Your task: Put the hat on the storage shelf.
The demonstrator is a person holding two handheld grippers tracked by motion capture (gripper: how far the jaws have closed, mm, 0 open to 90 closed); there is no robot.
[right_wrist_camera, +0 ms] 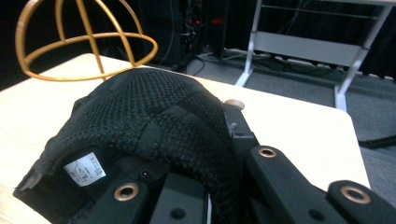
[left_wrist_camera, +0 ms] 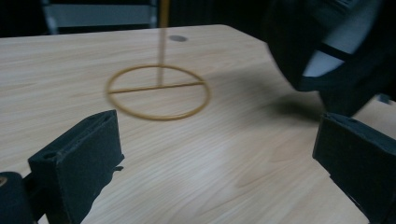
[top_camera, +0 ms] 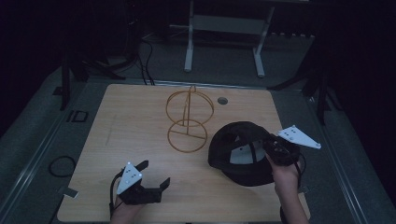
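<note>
From the high view, the black cap [top_camera: 240,151] sits on the wooden bench [top_camera: 140,121] just right of the gold wire stand [top_camera: 187,120], tilted with its inside showing. The right gripper [top_camera: 273,148] has its fingers clamped on the cap's rim on the side away from the stand. The left gripper [top_camera: 152,179] hovers nearer the bench's front edge than the stand, fingers spread wide with nothing between them

In the left gripper view, the stand's ring base [left_wrist_camera: 159,92] lies ahead between the two wide-set fingers [left_wrist_camera: 81,158], with the cap [left_wrist_camera: 327,51] up at the right

In the right gripper view, the knitted cap [right_wrist_camera: 149,126] is pinched at its rim, a white label [right_wrist_camera: 84,170] showing inside, the stand's dome [right_wrist_camera: 86,39] behind it
</note>
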